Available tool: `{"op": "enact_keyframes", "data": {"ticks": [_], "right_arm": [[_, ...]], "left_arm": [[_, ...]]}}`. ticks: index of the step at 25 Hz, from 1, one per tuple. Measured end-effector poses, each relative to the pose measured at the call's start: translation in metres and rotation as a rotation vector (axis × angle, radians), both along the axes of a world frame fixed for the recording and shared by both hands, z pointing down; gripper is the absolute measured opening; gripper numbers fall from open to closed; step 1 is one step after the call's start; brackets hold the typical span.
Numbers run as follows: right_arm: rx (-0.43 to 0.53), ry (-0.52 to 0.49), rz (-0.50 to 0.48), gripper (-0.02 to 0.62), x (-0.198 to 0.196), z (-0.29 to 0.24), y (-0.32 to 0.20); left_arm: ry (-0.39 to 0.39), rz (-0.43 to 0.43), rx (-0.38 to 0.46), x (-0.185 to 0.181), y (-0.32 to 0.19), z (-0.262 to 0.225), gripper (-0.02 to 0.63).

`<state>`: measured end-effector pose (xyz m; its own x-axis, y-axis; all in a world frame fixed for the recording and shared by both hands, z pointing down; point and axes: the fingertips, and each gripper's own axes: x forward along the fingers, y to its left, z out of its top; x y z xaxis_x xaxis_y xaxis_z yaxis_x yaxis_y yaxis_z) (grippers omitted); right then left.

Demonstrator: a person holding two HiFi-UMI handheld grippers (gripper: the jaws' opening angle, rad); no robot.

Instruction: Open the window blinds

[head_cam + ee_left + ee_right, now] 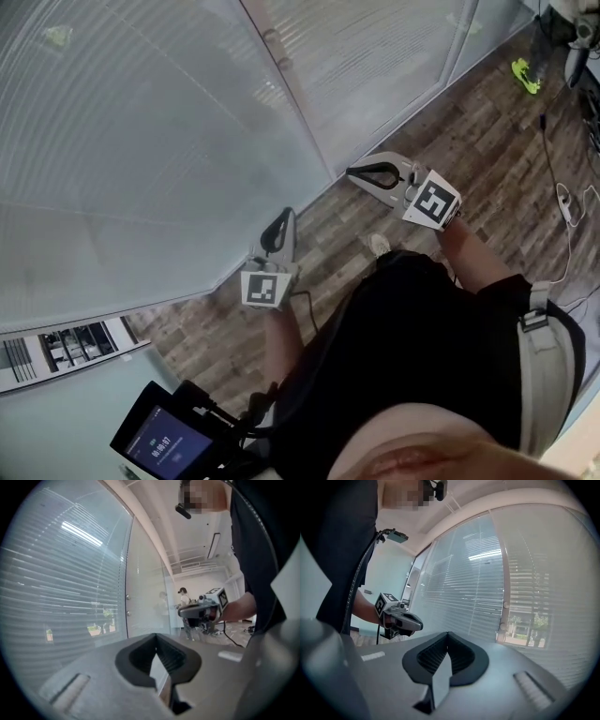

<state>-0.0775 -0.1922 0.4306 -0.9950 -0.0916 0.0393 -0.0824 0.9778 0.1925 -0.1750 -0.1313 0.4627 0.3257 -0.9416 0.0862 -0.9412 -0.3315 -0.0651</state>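
Note:
Closed white slatted blinds [141, 141] hang behind a tall glass wall; they also fill the left of the left gripper view [61, 588] and the middle of the right gripper view [473, 588]. My left gripper [286, 214] is held low, its tip close to the foot of the glass, jaws together and empty [156, 635]. My right gripper [352, 172] is farther along the same wall, tip near the glass, also shut on nothing [447, 633]. Each gripper sees the other: the right gripper [180, 612] and the left gripper [419, 625]. No cord or wand shows.
Wood-plank floor [487, 141] runs along the glass. A vertical frame post with small round knobs [505, 605] divides the panes. A green object [526, 75] and cables [567, 202] lie at the right. A screen device [164, 441] sits low left. A person [183, 595] stands far off.

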Motion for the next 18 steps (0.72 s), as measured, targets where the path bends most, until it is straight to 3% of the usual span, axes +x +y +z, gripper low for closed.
{"op": "enact_keyframes", "data": {"ticks": [7,18], "right_arm": [[-0.003,-0.052,-0.072,0.006,0.009,-0.014,-0.031],[-0.082,-0.072,-0.166,0.005,0.001,-0.013,-0.097]], "left_arm": [[-0.019,-0.069,0.021,0.012,-0.031,-0.022,0.003],[0.033,-0.168,0.045,0.008,-0.076,-0.053,0.003]]}}
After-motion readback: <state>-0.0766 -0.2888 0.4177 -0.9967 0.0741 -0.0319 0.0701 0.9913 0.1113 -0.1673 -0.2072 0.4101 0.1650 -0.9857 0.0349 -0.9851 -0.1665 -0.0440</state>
